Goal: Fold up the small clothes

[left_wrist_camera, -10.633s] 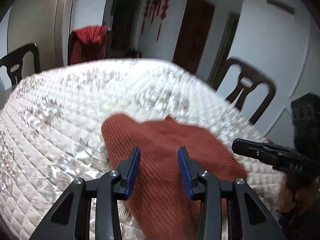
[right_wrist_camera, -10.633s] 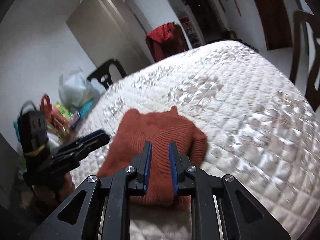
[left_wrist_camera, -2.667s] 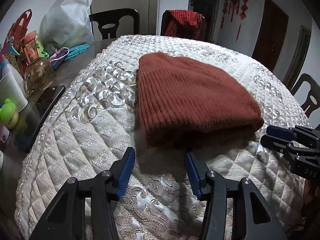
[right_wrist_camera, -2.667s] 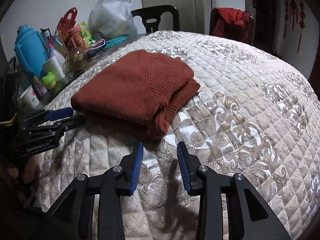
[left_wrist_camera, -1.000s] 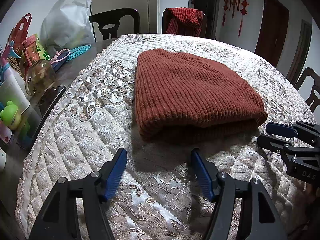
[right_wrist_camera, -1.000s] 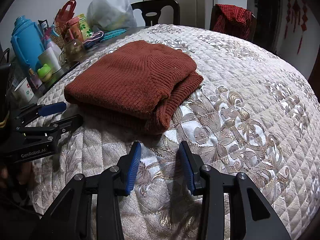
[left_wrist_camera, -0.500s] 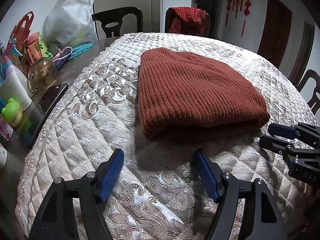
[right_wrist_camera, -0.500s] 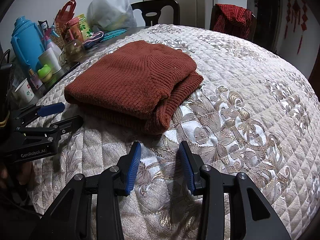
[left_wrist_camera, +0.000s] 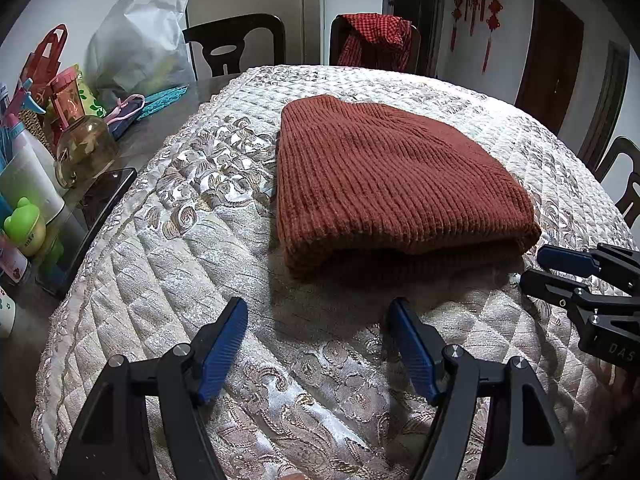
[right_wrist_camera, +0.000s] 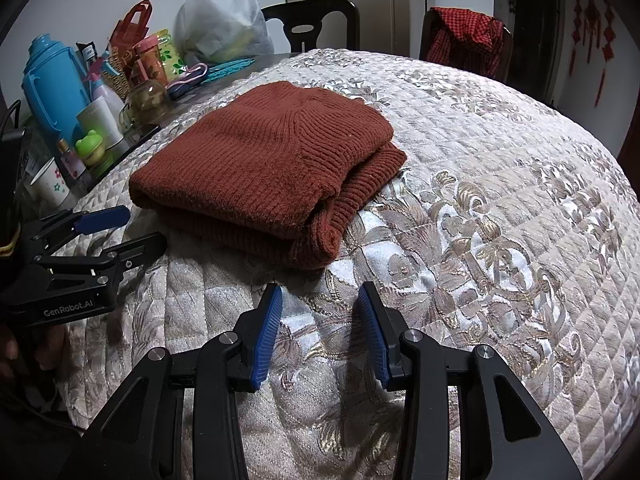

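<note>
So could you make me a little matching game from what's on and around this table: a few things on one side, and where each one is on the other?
Things:
1. rust-red sweater
2. red checked cloth
3. blue flask
4. green frog toy

Places:
A. draped over a chair back behind the table
B. folded on the quilted cover
C. at the table's edge, in front of a white cup
D. standing tall at the far left of the clutter

Pairs: 1-B, 2-A, 3-D, 4-C
</note>
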The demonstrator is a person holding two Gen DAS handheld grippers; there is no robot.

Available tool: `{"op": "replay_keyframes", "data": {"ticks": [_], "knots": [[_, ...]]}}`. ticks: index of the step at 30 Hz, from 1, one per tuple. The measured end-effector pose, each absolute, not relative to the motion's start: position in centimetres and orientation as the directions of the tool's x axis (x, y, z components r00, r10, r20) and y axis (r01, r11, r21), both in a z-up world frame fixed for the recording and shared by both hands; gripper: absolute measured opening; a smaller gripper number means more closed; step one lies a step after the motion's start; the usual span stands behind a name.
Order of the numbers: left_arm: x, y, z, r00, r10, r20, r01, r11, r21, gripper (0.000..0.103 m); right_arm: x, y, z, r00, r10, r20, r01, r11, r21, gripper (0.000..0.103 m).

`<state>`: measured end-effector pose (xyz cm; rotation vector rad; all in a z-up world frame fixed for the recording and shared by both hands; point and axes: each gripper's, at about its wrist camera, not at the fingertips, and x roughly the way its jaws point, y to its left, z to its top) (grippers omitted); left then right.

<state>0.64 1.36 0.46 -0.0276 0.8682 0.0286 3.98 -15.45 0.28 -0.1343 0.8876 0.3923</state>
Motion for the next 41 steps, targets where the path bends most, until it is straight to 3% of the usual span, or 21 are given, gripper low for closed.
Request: {"op": "replay_keyframes", "data": {"ticks": [41], "knots": [[0.75,1.28,0.49,0.644,0.014,-0.765,-0.033,0.999,-0.009,0.077,3.98,-15.49,0.26,0.566,0.277,-0.777,-0.387,0.921,0.046,0.041]]}}
